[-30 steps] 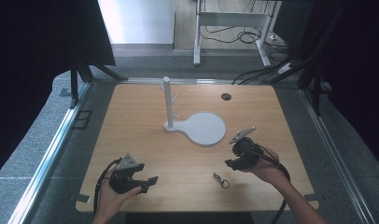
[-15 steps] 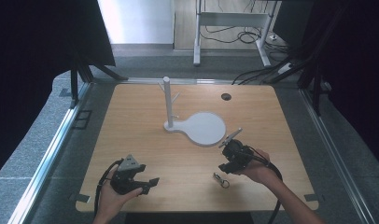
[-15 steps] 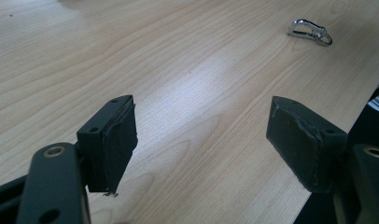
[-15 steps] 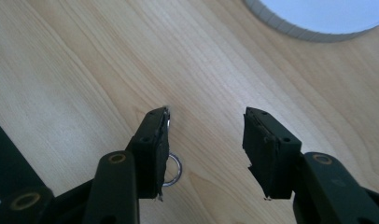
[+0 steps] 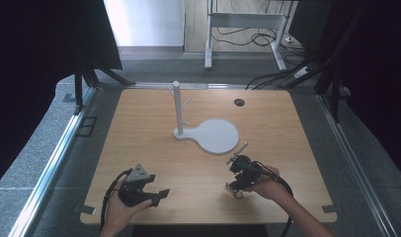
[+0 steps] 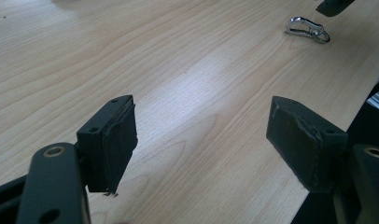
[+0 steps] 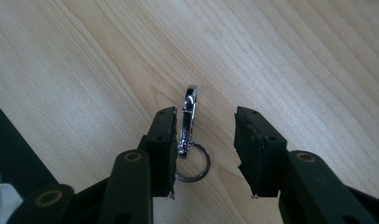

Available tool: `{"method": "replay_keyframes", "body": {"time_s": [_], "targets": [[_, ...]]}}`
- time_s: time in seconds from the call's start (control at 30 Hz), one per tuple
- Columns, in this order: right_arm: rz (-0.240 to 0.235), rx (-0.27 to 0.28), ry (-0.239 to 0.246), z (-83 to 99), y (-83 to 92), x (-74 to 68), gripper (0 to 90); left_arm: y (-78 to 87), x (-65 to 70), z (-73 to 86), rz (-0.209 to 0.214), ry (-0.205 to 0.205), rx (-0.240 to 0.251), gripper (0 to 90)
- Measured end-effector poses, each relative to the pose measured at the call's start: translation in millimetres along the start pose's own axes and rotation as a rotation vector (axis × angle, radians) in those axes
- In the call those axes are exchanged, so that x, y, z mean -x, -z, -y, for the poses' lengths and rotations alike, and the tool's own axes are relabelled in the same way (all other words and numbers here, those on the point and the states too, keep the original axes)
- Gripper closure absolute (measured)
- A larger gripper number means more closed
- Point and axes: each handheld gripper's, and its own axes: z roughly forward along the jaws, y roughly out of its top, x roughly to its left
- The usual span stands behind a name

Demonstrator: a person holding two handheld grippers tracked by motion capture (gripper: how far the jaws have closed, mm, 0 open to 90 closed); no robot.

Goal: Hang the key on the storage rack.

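Small metal snap hook [image 7: 189,116] with key ring: light, stiff, probably slippery. Right tool [image 7: 204,135], closing, straddles it ungripped; best pinched across the hook body. Left tool [image 6: 201,140] wide.

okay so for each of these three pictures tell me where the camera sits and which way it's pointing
High view: above the table's near edge, looking forward and down on the light wooden table; both forearms show.
Left gripper view: rides the left hand-held gripper, looking low across the wood; its open black jaws show.
Right gripper view: rides the right hand-held gripper, looking down.
All three share the silver metal snap hook with key ring.
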Motion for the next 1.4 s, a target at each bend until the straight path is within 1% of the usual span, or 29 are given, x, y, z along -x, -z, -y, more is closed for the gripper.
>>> {"method": "replay_keyframes", "body": {"time_s": [0.03,0.13,0.27,0.67,0.93,1.13,1.17,1.2,1.23,1.3,1.4], "targets": [[0.0,0.0,0.0,0.0,0.0,0.0,60.8,0.0,0.0,0.0,0.0,0.0,0.0,25.0],[-0.011,-0.022,0.008,-1.7,-5.5,-1.4,62.6,1.3,-0.4,-0.1,-0.004,0.002,0.006,25.0],[-0.011,-0.042,0.013,-2.4,-10.7,-3.7,65.2,1.9,-0.2,-0.2,-0.006,0.004,0.008,25.0],[-0.003,-0.07,0.006,-1.0,-23.2,-4.5,70.3,2.6,-1.1,-0.1,-0.01,0.004,0.008,25.0],[0.0,-0.091,0.011,-0.9,-26.5,-6.7,75.0,3.6,-1.8,0.0,-0.013,0.005,0.013,25.0],[0.013,-0.113,0.015,-0.1,-29.0,-9.1,84.2,4.5,-1.8,-0.2,-0.014,0.005,0.013,25.0],[0.008,-0.115,0.022,0.1,-29.0,-8.7,84.4,4.4,-1.7,-0.2,-0.014,0.005,0.013,25.0],[0.014,-0.117,0.024,0.2,-28.9,-9.1,84.4,4.3,-1.7,-0.2,-0.014,0.004,0.013,25.0],[0.008,-0.12,0.027,0.4,-28.6,-9.1,84.5,4.0,-1.8,-0.1,-0.014,0.004,0.012,25.0],[0.01,-0.122,0.027,0.7,-28.4,-9.3,84.6,3.7,-1.8,0.1,-0.014,0.006,0.013,25.0],[0.007,-0.116,0.033,0.9,-27.3,-8.1,84.7,3.8,-2.1,0.1,-0.017,0.006,0.012,25.0]]}}
